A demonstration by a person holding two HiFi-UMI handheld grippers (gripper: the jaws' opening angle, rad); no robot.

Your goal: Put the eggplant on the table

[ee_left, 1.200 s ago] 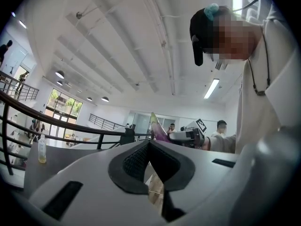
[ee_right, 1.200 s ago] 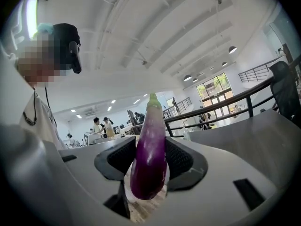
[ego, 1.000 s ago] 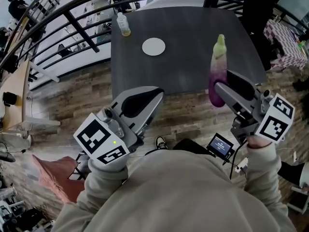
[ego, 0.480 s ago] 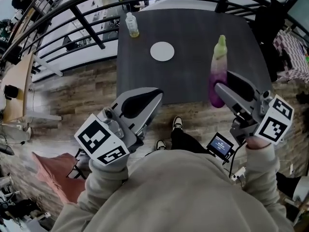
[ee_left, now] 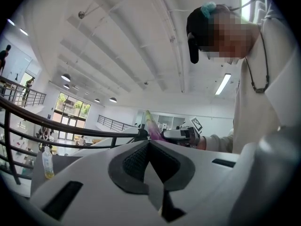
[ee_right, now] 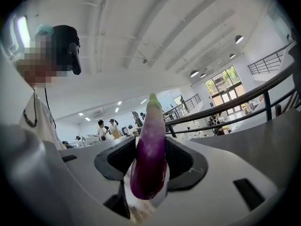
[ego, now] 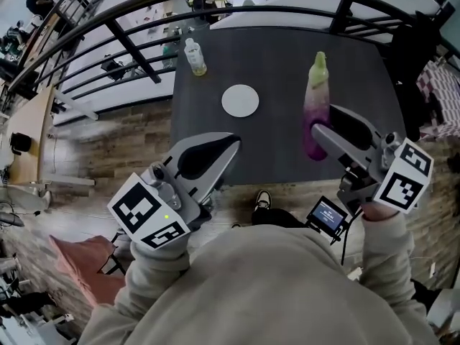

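Observation:
A long purple eggplant (ego: 314, 110) with a green top stands upright in my right gripper (ego: 316, 131), which is shut on its lower end. It hangs above the right part of the dark table (ego: 280, 56), near the front edge. In the right gripper view the eggplant (ee_right: 149, 166) fills the gap between the dark pads. My left gripper (ego: 231, 141) is shut with nothing in it and reaches just over the table's near left edge. In the left gripper view its pads (ee_left: 136, 160) meet, and the eggplant (ee_left: 151, 126) shows beyond them.
A white round plate (ego: 240, 100) lies mid-table and a small bottle (ego: 194, 56) of yellowish liquid stands at the far left corner. A dark railing (ego: 129, 45) curves behind the table. Wooden floor (ego: 122, 142) lies to the left, and the person's shoes (ego: 263, 198) show under the near edge.
Both grippers have moved forward toward the table. The eggplant now hangs over the tabletop instead of at its front edge. The grip on it is unchanged.

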